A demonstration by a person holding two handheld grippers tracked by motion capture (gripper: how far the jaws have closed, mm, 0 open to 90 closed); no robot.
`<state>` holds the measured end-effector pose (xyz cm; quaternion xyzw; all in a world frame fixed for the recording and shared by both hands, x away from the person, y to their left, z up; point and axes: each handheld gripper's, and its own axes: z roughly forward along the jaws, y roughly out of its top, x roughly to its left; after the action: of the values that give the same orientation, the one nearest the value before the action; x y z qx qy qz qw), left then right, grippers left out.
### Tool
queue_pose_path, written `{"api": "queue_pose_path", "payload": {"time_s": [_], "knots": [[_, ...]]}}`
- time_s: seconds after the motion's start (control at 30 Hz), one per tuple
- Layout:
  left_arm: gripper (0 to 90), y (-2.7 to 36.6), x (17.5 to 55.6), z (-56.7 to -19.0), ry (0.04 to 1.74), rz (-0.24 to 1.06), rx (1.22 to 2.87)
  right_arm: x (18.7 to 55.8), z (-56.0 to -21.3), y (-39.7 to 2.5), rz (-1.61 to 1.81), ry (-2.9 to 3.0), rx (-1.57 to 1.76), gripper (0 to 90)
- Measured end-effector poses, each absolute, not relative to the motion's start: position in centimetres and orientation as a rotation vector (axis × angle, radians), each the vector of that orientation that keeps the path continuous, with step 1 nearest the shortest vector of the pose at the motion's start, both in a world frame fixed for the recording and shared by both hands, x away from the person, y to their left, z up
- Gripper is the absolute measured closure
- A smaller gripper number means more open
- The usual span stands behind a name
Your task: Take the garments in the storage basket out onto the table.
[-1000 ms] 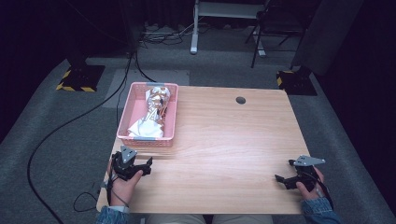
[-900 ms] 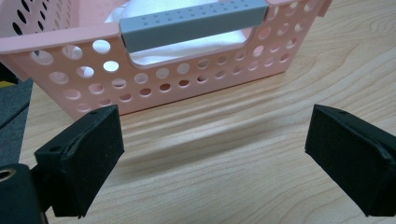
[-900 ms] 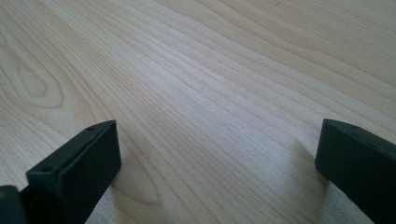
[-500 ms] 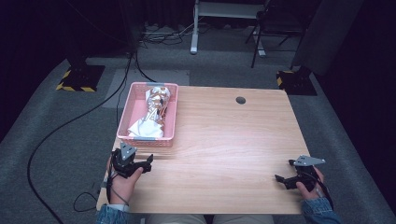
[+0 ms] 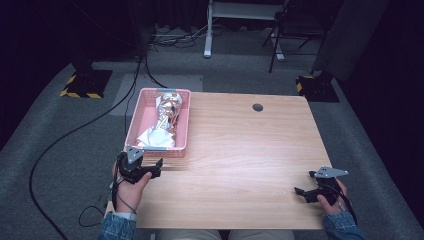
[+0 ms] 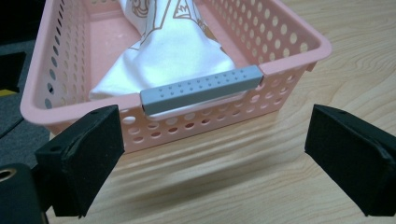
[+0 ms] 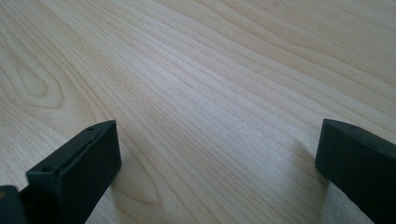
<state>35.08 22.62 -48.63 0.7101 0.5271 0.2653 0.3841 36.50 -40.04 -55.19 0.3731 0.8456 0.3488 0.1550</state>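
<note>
Wide apart, jaws of the left gripper [image 5: 150, 170], holding nothing, just short of the pink basket [image 6: 299, 46] at its twelve o'clock, long axis running six to twelve; far off at four o'clock, right gripper [image 5: 306, 194], also open, idle.

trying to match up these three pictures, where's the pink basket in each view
High view: the pink basket sits at the table's far left, just ahead of the left hand-held gripper.
Left gripper view: it spans the upper part of the picture, beyond the open jaws, its grey handle facing the camera.
Right gripper view: not in it; bare wooden tabletop between the jaws.
Shared landmark: the light wood-grain tabletop.
</note>
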Motion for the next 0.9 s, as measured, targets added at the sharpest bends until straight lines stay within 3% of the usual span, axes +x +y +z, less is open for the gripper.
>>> {"api": "queue_pose_path", "payload": {"time_s": [0.9], "knots": [[4.0,21.5,38.1,-46.4,1.308,0.661,1.806,36.5,-55.2,-40.0,0.998,2.419,1.074,0.1]]}}
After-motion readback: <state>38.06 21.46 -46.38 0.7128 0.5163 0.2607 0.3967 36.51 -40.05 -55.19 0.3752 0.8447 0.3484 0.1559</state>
